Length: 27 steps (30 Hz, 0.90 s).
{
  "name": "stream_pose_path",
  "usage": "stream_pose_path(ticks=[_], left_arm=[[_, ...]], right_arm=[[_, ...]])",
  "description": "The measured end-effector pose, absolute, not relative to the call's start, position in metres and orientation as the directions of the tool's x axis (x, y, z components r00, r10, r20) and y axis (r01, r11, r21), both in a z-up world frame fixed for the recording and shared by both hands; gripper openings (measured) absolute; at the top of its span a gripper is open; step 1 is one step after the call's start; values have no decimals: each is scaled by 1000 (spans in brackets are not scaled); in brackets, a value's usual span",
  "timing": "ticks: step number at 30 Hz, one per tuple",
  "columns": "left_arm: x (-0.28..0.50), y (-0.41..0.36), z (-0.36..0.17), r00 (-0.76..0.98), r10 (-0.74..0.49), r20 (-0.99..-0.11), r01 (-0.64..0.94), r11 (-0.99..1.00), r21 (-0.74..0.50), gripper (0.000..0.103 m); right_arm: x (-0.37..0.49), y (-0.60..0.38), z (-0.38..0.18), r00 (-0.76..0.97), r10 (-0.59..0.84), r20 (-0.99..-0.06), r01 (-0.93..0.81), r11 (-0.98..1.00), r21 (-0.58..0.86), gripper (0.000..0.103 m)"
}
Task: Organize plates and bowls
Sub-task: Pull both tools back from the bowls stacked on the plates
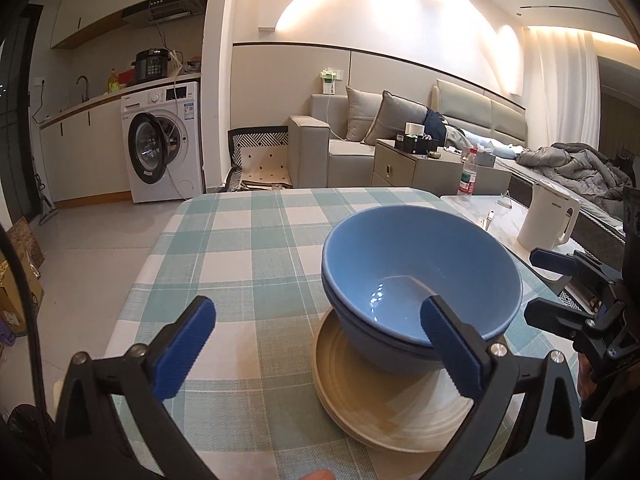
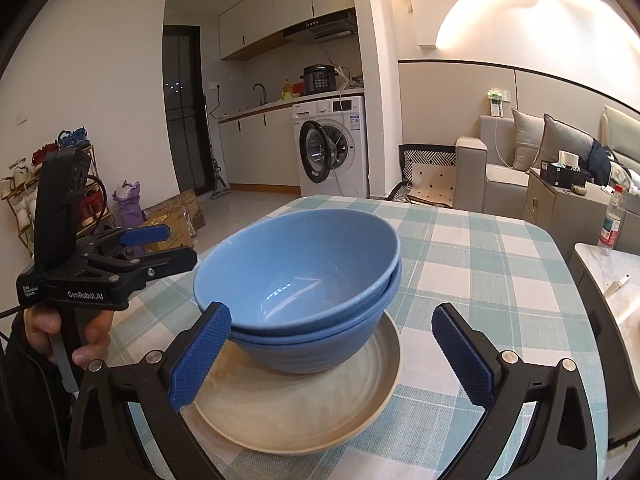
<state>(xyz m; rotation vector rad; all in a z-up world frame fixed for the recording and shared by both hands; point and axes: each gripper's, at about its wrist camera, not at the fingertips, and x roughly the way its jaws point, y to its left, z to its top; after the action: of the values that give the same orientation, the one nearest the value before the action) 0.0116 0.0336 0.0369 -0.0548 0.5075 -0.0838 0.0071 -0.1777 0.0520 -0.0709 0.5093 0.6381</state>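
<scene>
Two blue bowls (image 2: 296, 280) sit nested on stacked beige plates (image 2: 304, 408) on the checked bench (image 2: 472, 264). The left gripper (image 1: 320, 352) and right gripper (image 2: 332, 360) both gape wide, holding nothing.

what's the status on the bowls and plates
Left gripper and right gripper open, holding nothing. Two blue bowls nested, sitting on stacked beige plates. Tablecloth around them bare.

Warm indoor light, glaring wall arch (image 1: 384, 4), sharp centre, heavy fisheye bending, dark, perhaps vignetted, corners
</scene>
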Motion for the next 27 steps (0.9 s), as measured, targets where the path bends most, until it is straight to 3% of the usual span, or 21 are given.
stream_pose_path(ticks=[9,27], left_arm=[[-3,37,24,883,-91,-460,59,995,-84,103],[-24,24,12,898,-28,-440,36,999,9,103]], right_arm=[[-2,-192,43,702,543,-460,-563,819,107,102],[-36,-203,33,721,545,-427,-567,819,88,102]])
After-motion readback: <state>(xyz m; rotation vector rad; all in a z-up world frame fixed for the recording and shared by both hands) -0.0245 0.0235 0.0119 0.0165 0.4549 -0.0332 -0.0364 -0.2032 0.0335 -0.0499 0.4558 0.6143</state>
